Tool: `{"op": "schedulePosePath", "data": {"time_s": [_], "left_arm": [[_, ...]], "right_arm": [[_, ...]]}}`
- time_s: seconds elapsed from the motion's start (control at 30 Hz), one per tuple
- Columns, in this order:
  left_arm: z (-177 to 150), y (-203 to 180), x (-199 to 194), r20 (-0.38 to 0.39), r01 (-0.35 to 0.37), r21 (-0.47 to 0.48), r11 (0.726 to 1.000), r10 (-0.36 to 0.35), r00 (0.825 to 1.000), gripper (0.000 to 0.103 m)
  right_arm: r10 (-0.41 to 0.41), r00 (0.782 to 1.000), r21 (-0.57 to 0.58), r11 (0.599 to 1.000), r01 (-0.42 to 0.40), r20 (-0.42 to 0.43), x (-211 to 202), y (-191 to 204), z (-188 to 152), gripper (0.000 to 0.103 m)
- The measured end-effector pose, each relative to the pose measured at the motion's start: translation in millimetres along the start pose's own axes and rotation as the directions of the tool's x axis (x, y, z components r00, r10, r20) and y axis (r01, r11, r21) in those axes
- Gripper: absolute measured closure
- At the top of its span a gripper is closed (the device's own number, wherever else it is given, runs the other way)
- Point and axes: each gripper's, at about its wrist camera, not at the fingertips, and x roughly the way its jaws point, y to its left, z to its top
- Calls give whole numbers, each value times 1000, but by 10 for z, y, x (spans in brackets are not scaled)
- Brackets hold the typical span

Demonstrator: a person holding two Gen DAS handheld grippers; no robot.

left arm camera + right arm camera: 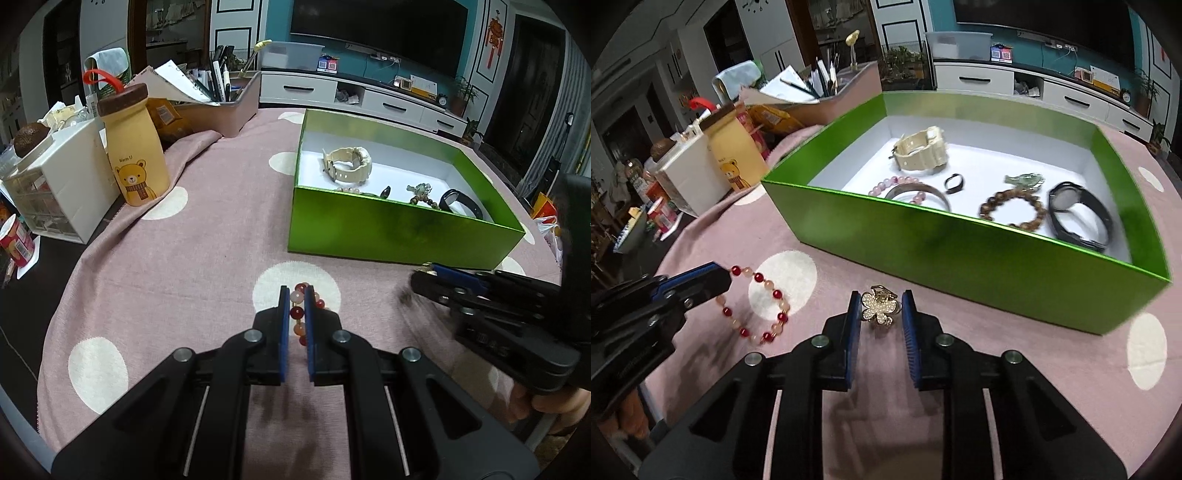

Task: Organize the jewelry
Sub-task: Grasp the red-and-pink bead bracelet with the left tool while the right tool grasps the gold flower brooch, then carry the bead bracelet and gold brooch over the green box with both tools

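A red and peach bead bracelet [300,314] is pinched between the closed fingers of the left gripper [296,295] on the pink dotted cloth [207,229]. A gold flower clip [879,304] is framed by the parted fingers of the right gripper [880,301], untouched by the right-hand pad. Behind both, watches and bracelets are held in the green box [960,251].

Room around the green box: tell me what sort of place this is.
Most likely a home living room. A large dark television hangs above a low white media cabinet, and the work happens on a table under a pink polka-dot tablecloth crowded with household clutter.
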Motion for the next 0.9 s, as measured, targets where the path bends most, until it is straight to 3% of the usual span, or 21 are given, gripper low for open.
{"op": "schedulePosePath", "data": {"time_s": [0.9], "left_arm": [[257, -475, -466, 78, 12, 66, 998, -17, 997, 96]], "right_arm": [[37, 980, 39, 998, -46, 196, -1140, -356, -150, 81]]}}
